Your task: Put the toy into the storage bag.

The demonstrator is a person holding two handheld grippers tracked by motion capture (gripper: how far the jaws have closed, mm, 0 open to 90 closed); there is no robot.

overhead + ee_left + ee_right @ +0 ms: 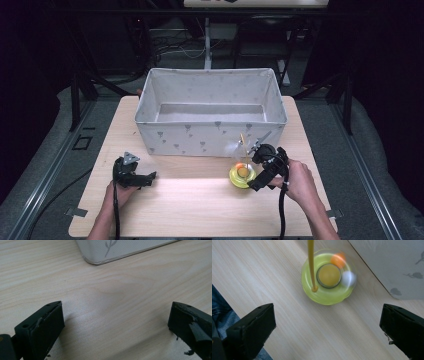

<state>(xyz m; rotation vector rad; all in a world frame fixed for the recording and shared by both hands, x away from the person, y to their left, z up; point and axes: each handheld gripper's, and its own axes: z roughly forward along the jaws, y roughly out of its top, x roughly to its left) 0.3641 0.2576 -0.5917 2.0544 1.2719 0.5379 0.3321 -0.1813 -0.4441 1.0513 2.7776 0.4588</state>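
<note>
Nearest the lens in the right gripper view, two black jaws rise from the bottom corners, spread wide with nothing between them; this right gripper (pixel 261 176) hovers just right of the yellow-green toy (pixel 327 277), which sits in the upper middle of that frame and, in the high view, right of centre, just in front of the fabric bin (pixel 165 135). The toy looks like a round dish with an orange centre, a thin yellow stick (pixel 311 262) standing up from it, and a blurred orange and a blurred white spot near its hub; what these are I cannot tell. To take it well, I judge the jaws should come down square over the dish's rim, clear of the stick, and close gently so it does not skid on the wooden table (pixel 200 210). The left gripper (pixel 142 179), at the lower left of the high view, also stands open and empty over bare wood. Count: one toy, one bin, two grippers.
</note>
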